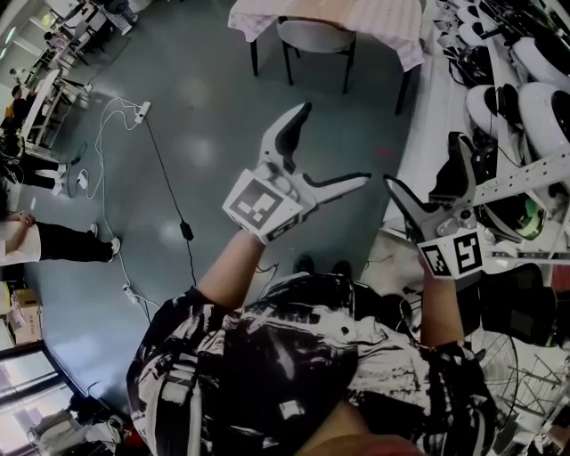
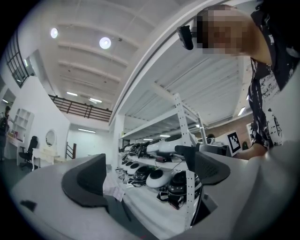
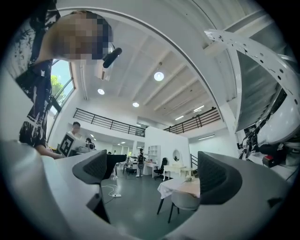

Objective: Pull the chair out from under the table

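Your left gripper (image 1: 337, 142) and your right gripper (image 1: 426, 165) both have their jaws spread wide with nothing between them, and you hold them up in front of your chest. The chair (image 1: 316, 37) stands well ahead of you across the grey floor (image 1: 205, 107), tucked under the table (image 1: 392, 22) with its pale cloth, well apart from both grippers. The right gripper view looks toward that chair and table, while the left gripper view faces a shelving rack (image 2: 179, 117) loaded with helmets (image 2: 157, 178).
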`<state>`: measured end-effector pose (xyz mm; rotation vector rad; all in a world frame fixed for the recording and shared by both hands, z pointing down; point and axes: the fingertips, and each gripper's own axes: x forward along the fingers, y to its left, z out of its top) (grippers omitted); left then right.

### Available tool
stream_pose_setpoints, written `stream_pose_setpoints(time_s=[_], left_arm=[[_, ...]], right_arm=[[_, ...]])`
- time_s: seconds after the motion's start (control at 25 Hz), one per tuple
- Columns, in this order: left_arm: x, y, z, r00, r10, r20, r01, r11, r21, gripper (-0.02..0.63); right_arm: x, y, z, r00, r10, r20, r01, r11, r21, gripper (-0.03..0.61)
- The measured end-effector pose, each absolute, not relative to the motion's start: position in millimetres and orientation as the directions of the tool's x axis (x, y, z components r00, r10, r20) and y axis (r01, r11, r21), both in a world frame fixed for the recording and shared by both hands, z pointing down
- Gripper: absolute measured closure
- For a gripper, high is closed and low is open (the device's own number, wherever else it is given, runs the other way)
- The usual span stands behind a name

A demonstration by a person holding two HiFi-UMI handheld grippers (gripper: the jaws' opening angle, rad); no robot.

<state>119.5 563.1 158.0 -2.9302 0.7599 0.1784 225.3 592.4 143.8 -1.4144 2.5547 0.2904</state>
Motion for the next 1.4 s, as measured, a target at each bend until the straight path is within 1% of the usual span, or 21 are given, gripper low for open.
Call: stream_pose_setpoints(time_s=[0.24, 0.6, 0.8, 1.0, 1.24, 1.4], left_arm=[[129, 559, 167, 0.864, -0.487, -0.128, -0.498, -0.865, -0.068, 0.052], [167, 544, 174, 0.848, -0.518, -0.115, -0.527, -0.847, -0.066, 0.054], [177, 531, 181, 0.839, -0.535, -0.097, -0.542, -0.839, -0.056, 0.054], [164, 494, 184, 0.834, -0.542, -0.102, -0.549, -0.834, -0.053, 0.054], [129, 428, 183, 0.851, -0.505, -0.141, -0.517, -0.854, -0.063, 0.054], [108, 360, 187, 0.866, -0.489, -0.106, -0.498, -0.864, -0.08, 0.054]], right_arm=[[234, 591, 150, -0.54, -0.8, -0.26, -0.837, 0.542, 0.07, 0.003], [275, 578, 155, -0.578, -0.778, -0.245, -0.812, 0.576, 0.087, 0.005], [287, 562, 159, -0.595, -0.767, -0.238, -0.8, 0.594, 0.085, 0.005], [276, 527, 162, -0.596, -0.768, -0.235, -0.8, 0.593, 0.09, 0.005], [234, 464, 162, -0.584, -0.781, -0.223, -0.811, 0.576, 0.105, 0.005], [207, 396, 158, -0.579, -0.783, -0.229, -0.814, 0.571, 0.105, 0.005]])
